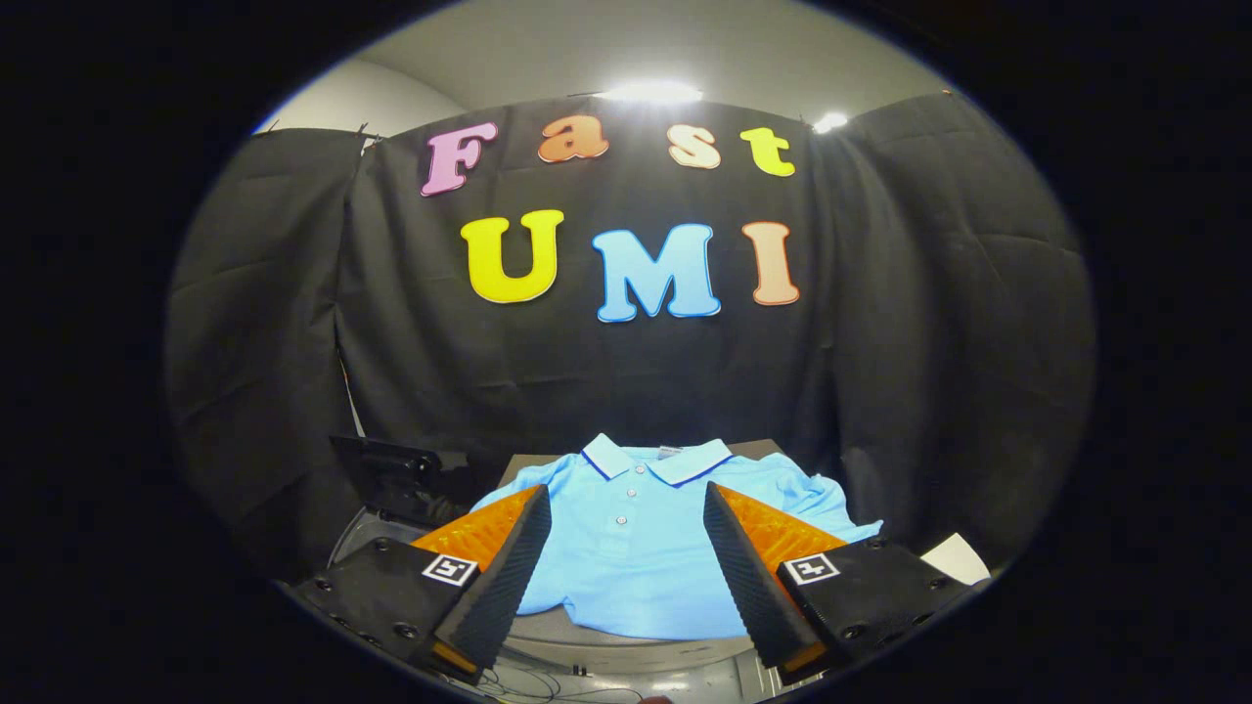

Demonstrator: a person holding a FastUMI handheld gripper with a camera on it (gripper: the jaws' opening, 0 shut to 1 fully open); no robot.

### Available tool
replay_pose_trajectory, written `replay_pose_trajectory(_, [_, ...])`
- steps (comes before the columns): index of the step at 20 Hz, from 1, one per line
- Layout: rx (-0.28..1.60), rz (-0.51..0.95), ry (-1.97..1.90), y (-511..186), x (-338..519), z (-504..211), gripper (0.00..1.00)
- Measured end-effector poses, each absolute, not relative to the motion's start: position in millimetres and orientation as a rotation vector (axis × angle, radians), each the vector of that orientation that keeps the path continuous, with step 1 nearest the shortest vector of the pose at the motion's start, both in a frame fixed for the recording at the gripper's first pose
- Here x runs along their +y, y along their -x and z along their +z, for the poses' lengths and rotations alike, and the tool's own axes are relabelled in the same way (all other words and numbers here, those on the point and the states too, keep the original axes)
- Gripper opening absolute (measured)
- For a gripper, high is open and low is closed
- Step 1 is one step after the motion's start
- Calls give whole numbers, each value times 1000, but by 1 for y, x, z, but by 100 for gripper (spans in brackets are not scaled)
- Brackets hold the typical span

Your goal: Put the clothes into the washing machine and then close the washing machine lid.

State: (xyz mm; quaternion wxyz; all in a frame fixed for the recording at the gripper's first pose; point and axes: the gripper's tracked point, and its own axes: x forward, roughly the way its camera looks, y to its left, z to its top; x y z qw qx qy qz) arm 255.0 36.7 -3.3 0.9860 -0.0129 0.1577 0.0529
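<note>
Light blue polo shirt (636,548) spread flat, collar away, on a grey surface ahead. Hand-held gripper (626,533) spread wide above the shirt's near half, holding nothing, fingers (504,577) level and pointing forward. Black lid-like part (391,474) left of the shirt; white sheet (957,557) to its right.

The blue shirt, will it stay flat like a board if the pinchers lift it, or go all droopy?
Probably droopy: the blue shirt is thin cloth, already rumpled at one sleeve. It likely weighs little. Its hem hangs off the surface's edge, so a push might slide or bunch it. The gripper is open, fingers either side of it.
</note>
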Motion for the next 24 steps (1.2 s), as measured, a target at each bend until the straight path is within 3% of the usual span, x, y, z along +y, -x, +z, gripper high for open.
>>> replay_pose_trajectory(14, [648,185,152,-349,35,-93,98])
replay_pose_trajectory(24, [822,199,115,-351,29,-134,97])
